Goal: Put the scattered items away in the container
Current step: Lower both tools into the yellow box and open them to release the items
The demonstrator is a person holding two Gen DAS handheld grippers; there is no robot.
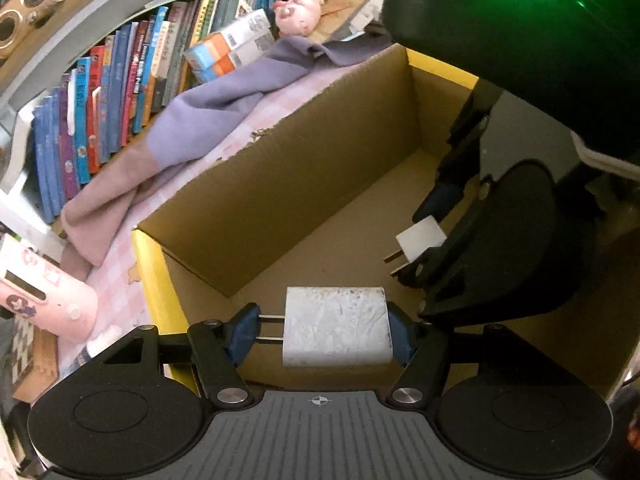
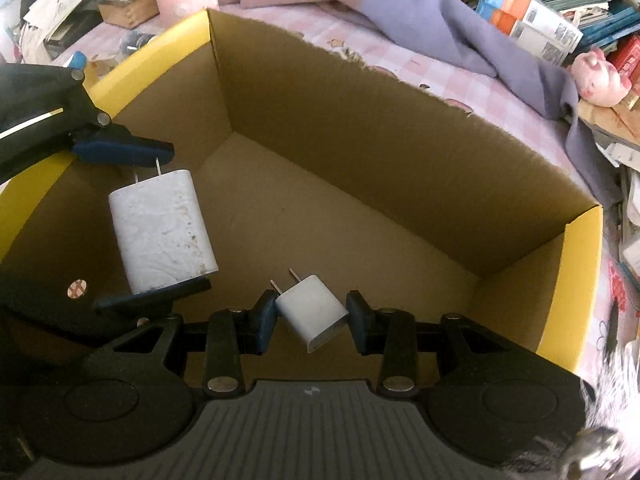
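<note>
White chargers hang over the cardboard box (image 2: 320,128): our left gripper (image 1: 322,334) clamps the large charger (image 1: 335,326) prongs against one pad, our right gripper (image 2: 312,316) pinches the small charger (image 2: 314,312) askew. Released together, they could collide; the prong-side grip may slip early.

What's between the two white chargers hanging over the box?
Nothing but air. In the right wrist view, the large charger and small charger hang apart, with only the bare floor of the cardboard box behind the gap.
</note>
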